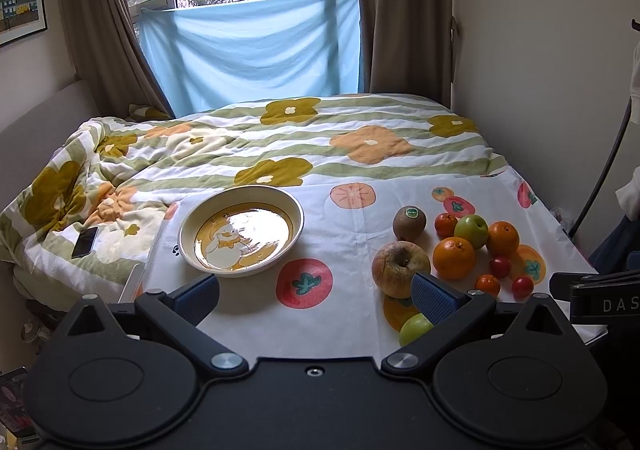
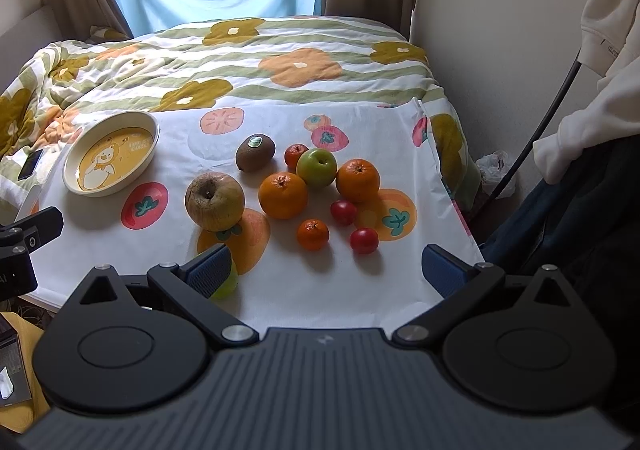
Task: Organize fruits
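1. Two grippers, both spread wide, holding nothing: left gripper (image 1: pixel 316 300) hovers over the near edge of the white fruit-printed cloth (image 1: pixel 352 314); right gripper (image 2: pixel 326 270) hovers before the fruit cluster.
2. Left gripper's right blue pad (image 1: pixel 434 300) overlaps the large brownish wrinkled apple (image 1: pixel 400 268) in view; contact cannot be confirmed.
3. Shallow cream bowl with yellow duck picture (image 1: pixel 240 230) sits left of the fruit, holding no fruit.
4. Loose on the cloth: brown kiwi with green sticker (image 2: pixel 255 152), green apple (image 2: pixel 317 167), two large oranges (image 2: pixel 283 195), small tangerines (image 2: pixel 312 234), red cherry tomatoes (image 2: pixel 364 240).
5. A second green fruit (image 2: pixel 226 284) lies partly hidden behind the right gripper's left pad.
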Tool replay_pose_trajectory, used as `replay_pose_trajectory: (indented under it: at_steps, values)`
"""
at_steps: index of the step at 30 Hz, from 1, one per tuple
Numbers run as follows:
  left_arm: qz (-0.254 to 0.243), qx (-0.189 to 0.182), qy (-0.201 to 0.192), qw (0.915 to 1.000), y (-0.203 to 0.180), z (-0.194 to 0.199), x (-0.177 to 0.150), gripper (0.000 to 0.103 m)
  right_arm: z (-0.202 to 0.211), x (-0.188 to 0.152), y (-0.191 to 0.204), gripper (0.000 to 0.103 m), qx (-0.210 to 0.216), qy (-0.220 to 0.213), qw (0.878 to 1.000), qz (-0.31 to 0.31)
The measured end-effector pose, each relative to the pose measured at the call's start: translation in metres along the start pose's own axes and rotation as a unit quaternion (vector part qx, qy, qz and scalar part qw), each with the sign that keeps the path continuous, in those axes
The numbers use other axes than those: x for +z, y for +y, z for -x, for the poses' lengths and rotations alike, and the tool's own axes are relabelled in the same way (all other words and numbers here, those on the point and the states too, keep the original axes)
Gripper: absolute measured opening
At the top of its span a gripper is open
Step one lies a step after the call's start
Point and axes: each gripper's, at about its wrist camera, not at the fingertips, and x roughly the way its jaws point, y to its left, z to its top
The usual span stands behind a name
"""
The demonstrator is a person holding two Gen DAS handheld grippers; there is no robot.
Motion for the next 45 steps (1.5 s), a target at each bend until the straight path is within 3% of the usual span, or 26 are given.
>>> replay_pose_trajectory:
  at_steps: [45]
  values:
    - [-0.001, -0.002, 0.001, 1.0000, 0.0014, -0.0067, 0.0014, 0.103, -0.0020, 0.0041, 0.0012, 0.103, 0.000, 0.001, 1.000, 0.000]
